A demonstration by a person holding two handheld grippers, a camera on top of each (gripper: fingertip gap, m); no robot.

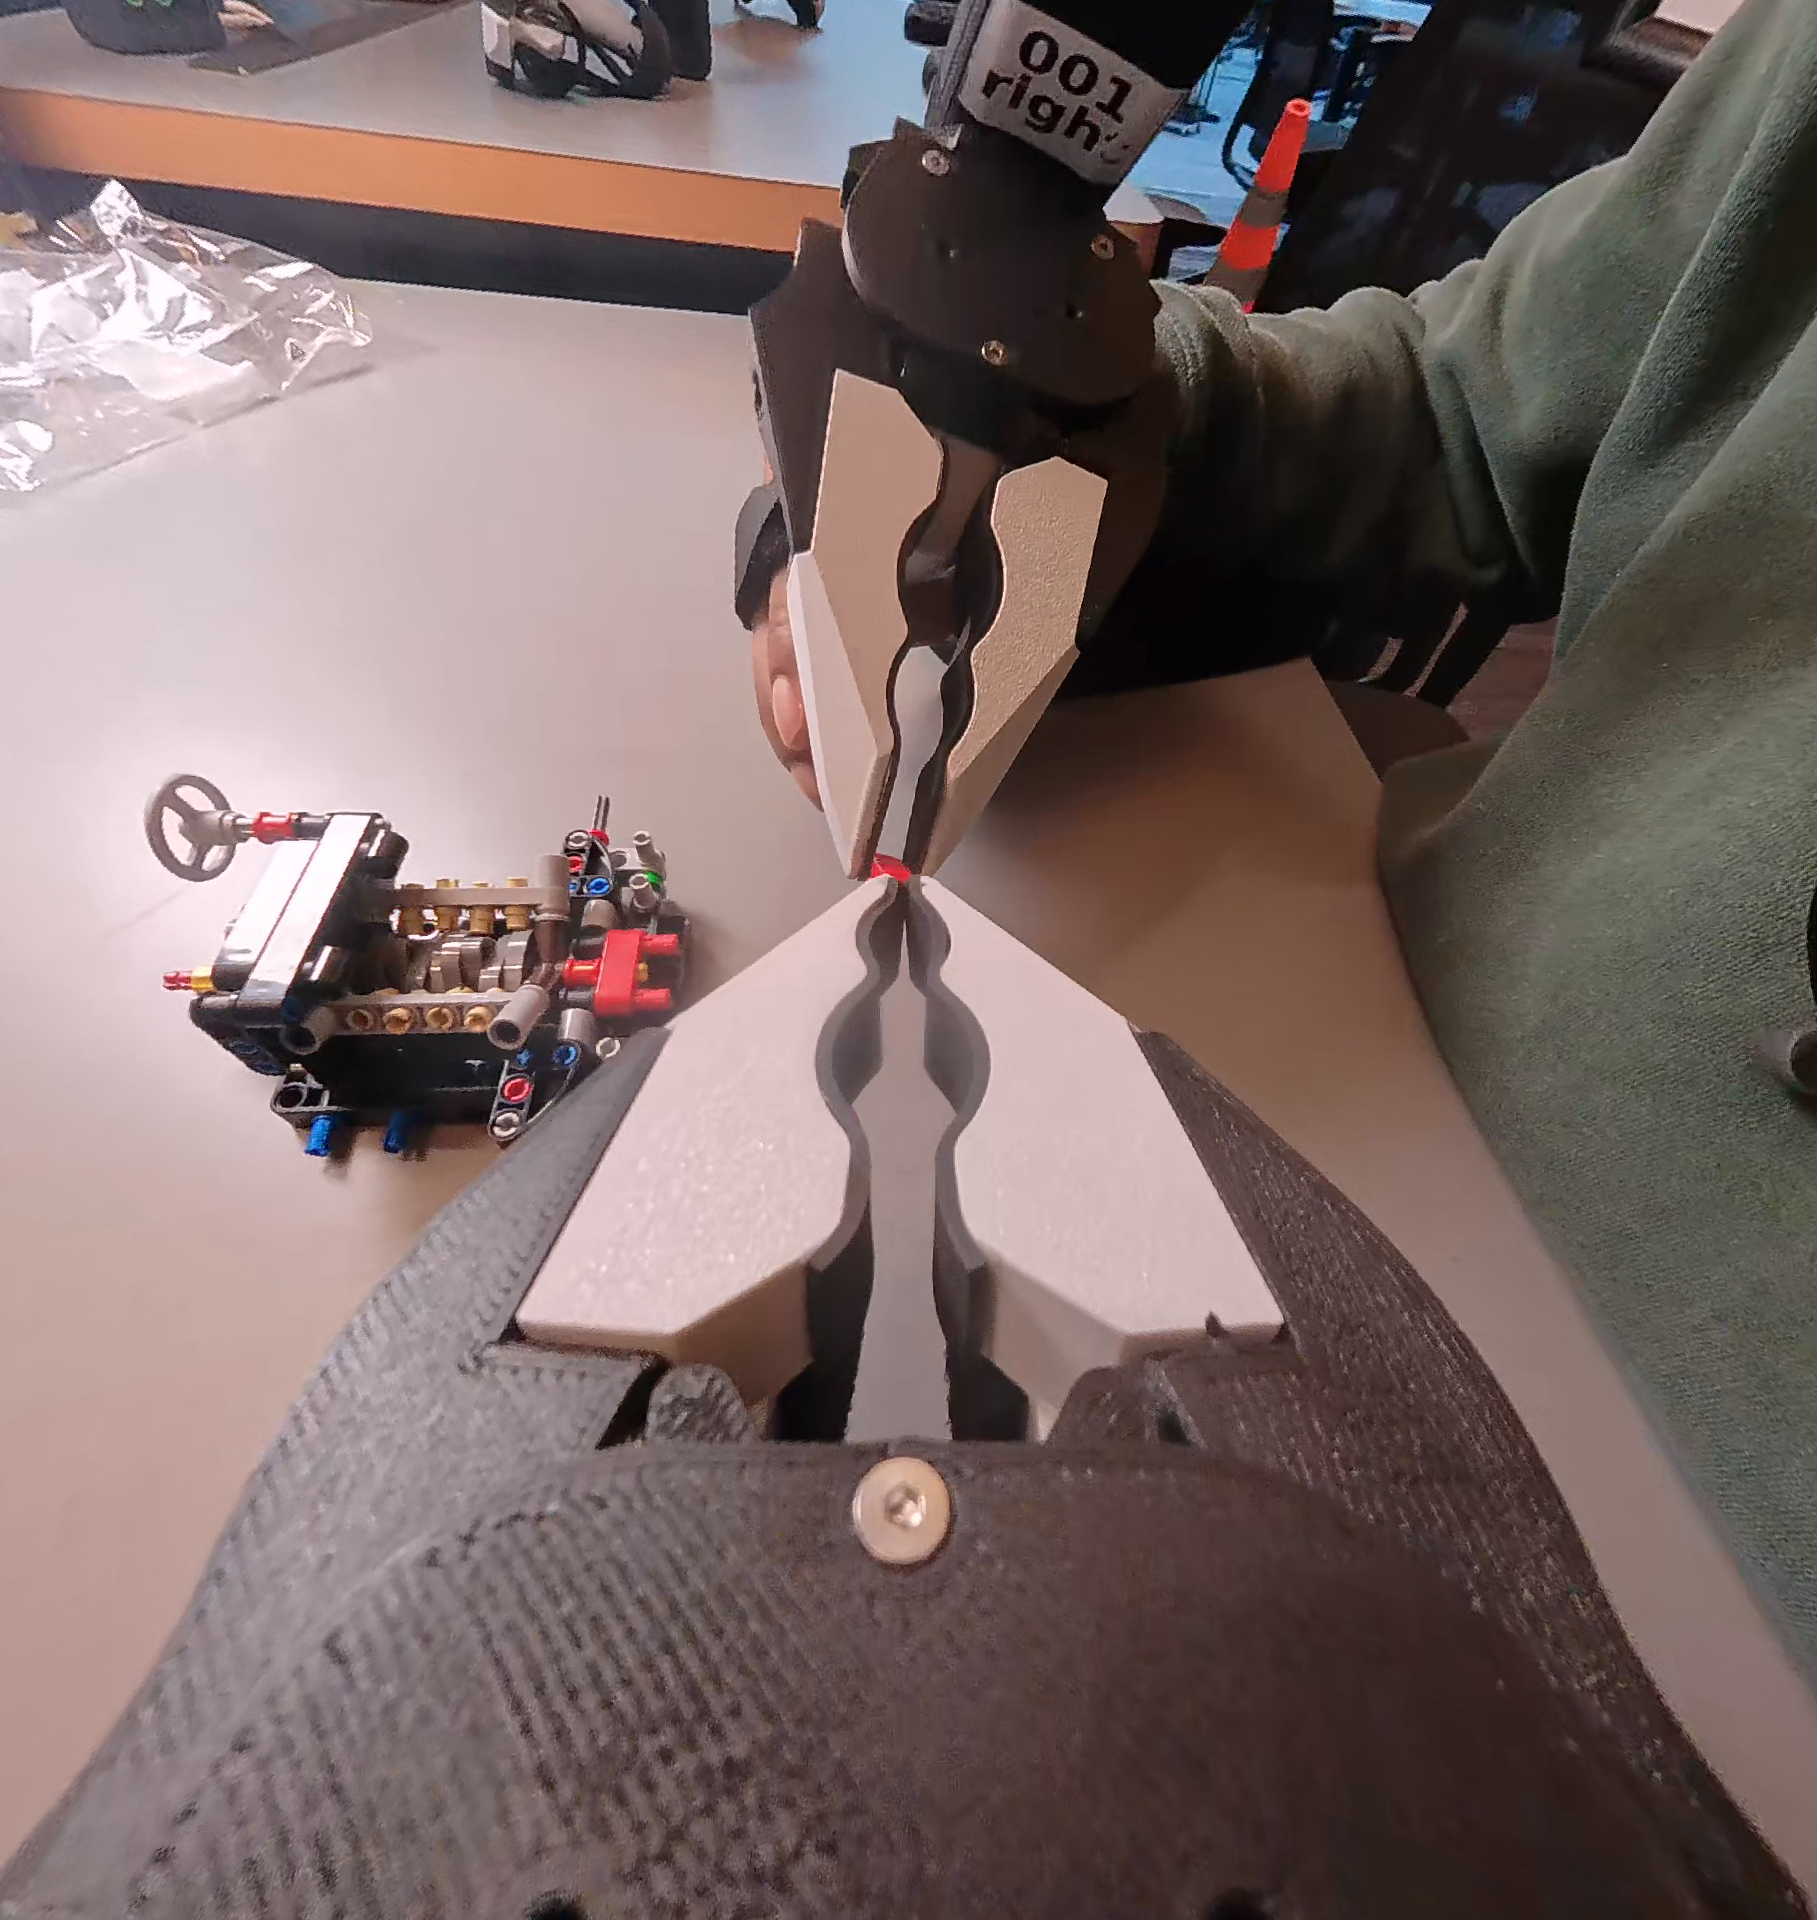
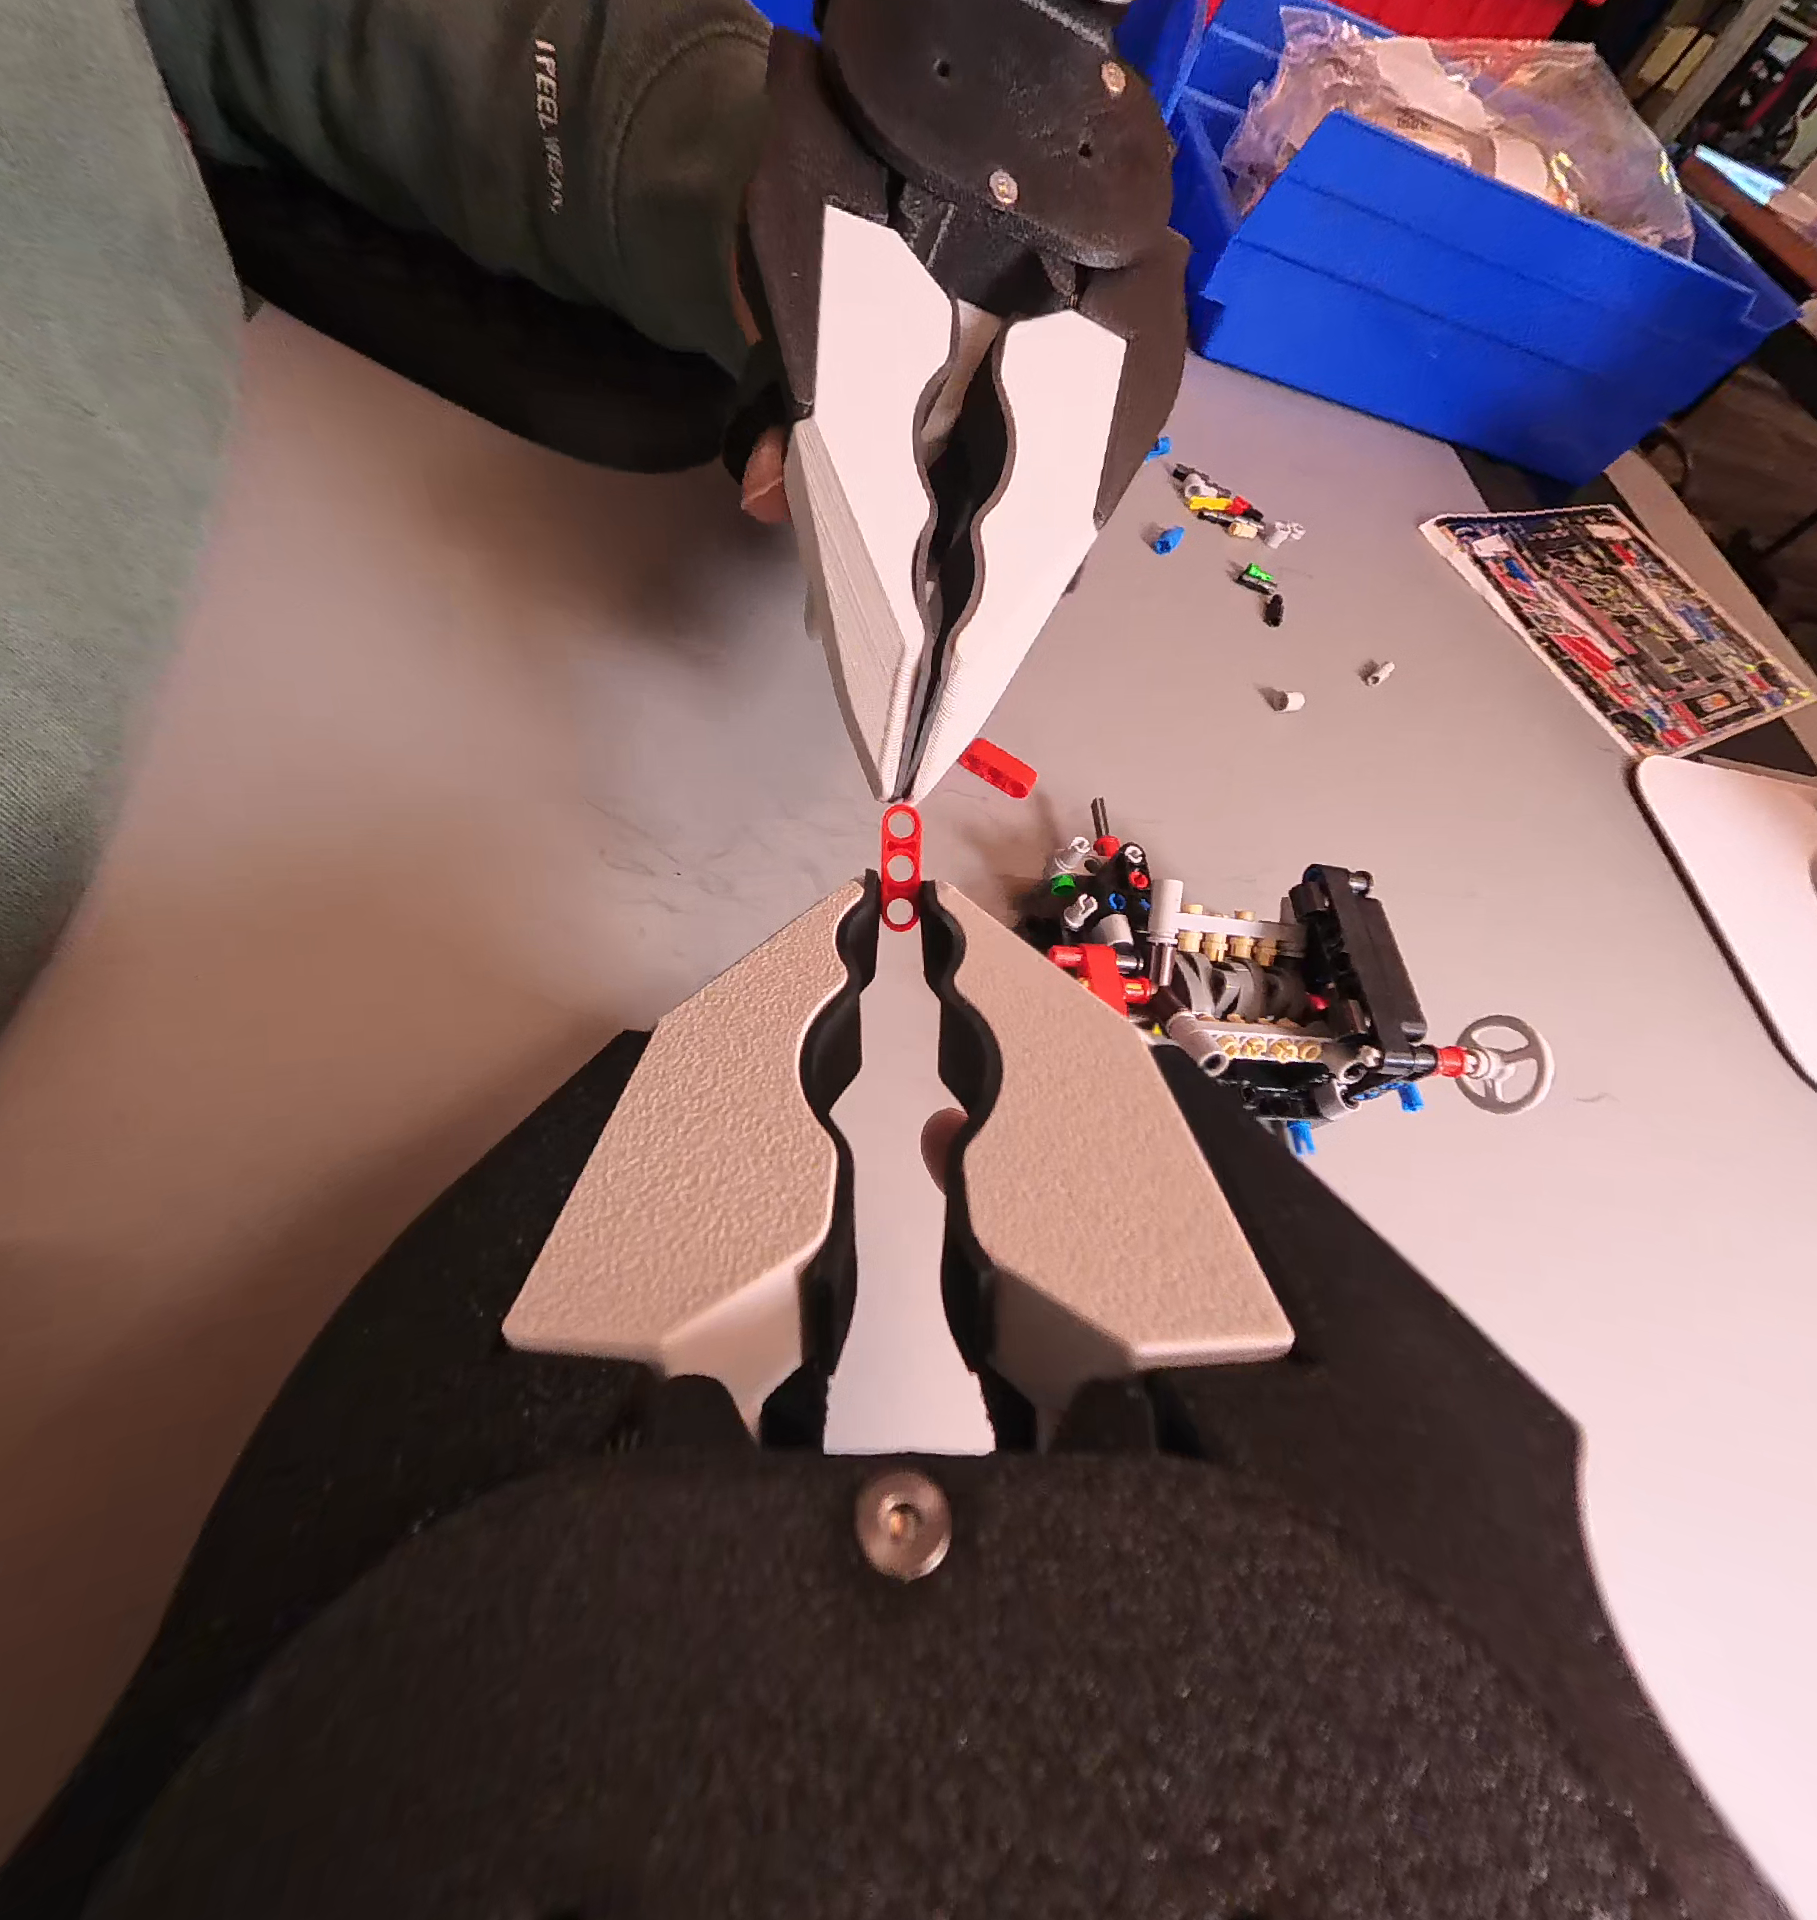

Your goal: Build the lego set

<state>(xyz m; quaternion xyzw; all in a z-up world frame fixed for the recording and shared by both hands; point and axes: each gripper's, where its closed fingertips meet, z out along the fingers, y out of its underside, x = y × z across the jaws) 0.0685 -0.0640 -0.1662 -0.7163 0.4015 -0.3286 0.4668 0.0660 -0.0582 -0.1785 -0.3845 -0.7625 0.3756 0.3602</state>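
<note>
Pinching 1 red 3-hole beam (image 2: 900, 871) betw 2 clenched grippers, left (image 1: 896, 891) & right (image 2: 900, 902).

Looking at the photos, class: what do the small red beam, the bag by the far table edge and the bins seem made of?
Red beam: glossy moulded plastic, three holes. Bag: thin clear plastic film, crinkled and shiny. Bins: rigid blue plastic, apparently smooth.
</note>
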